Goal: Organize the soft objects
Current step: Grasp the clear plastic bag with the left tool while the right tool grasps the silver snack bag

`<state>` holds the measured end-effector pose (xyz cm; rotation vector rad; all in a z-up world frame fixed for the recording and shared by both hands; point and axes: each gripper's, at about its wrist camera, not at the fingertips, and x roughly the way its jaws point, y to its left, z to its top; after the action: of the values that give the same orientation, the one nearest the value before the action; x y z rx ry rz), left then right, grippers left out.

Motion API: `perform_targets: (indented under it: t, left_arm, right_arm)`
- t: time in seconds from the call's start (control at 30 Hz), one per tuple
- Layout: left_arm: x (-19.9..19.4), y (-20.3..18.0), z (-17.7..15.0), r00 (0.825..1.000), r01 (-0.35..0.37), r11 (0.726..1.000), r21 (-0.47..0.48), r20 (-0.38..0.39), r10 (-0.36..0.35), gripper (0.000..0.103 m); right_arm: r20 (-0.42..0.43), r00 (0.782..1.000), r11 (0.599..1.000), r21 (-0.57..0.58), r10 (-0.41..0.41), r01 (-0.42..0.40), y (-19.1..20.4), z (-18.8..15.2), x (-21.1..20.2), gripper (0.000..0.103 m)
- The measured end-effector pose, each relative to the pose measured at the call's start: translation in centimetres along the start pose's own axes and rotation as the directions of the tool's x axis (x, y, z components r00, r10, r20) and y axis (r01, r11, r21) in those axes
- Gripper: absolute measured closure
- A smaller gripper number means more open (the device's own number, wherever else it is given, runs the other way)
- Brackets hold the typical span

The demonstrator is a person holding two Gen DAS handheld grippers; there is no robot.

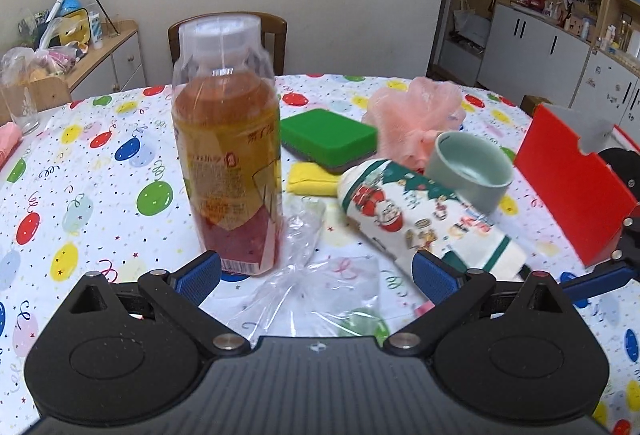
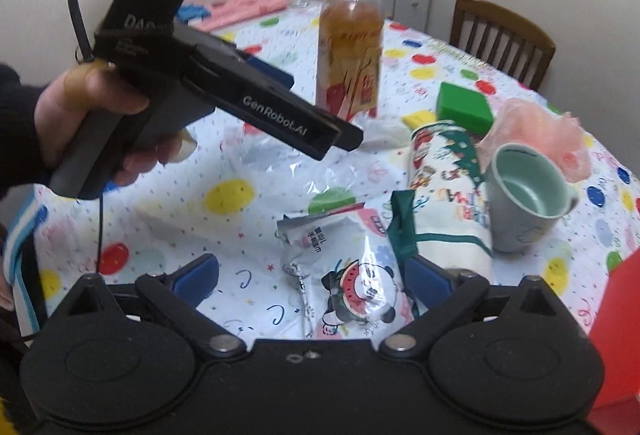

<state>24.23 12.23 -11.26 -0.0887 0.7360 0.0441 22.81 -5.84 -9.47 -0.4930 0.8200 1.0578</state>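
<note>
My left gripper (image 1: 316, 275) is open above a clear plastic bag (image 1: 316, 295), just in front of a tall tea bottle (image 1: 228, 155). A rolled Christmas towel (image 1: 420, 219) lies to its right, with a green sponge (image 1: 328, 135), a yellow sponge (image 1: 310, 179) and a pink mesh puff (image 1: 416, 115) behind. My right gripper (image 2: 316, 279) is open over a panda-print tissue pack (image 2: 352, 275). The towel (image 2: 444, 171) and its green strap lie by the right finger. The left gripper's body (image 2: 224, 91) is held in a hand at upper left in the right wrist view.
A grey-green cup (image 1: 470, 171) lies tilted against the towel; it also shows in the right wrist view (image 2: 524, 195). A red box (image 1: 572, 187) stands at the right. A glass (image 1: 20, 103) and pink cloth (image 2: 248, 7) sit at the table's far side. A wooden chair (image 1: 228, 35) stands behind.
</note>
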Motion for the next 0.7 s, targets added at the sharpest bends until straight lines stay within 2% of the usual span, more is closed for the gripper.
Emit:
perform_targets:
  t: [0.13, 0.3, 0.53, 0.7]
  left_arm:
    - [1.5, 0.6, -0.6, 1.000, -0.001, 1.000, -0.006, -0.022, 0.001, 0.001]
    - [2.9, 1.2, -0.8, 0.999, 0.000, 1.000, -0.020, -0.042, 0.000, 0.001]
    - [5.0, 1.6, -0.9, 0.998, 0.011, 0.999, -0.038, -0.059, -0.013, 0.001]
    - [6.7, 1.9, -1.1, 0.996, 0.013, 0.998, -0.067, -0.088, -0.019, 0.002]
  right_arm:
    - [-0.037, 0.999, 0.999, -0.037, -0.011, 0.010, 0.0, 0.0, 1.8, 0.006]
    - [-0.077, 0.997, 1.000, -0.030, -0.006, 0.004, -0.7, -0.1, 3.6, 0.007]
    - [-0.124, 0.992, 0.999, -0.026, -0.025, 0.022, -1.3, -0.6, 4.8, 0.007]
    - [-0.133, 0.991, 0.999, -0.026, -0.035, 0.032, -1.3, -0.7, 5.2, 0.012]
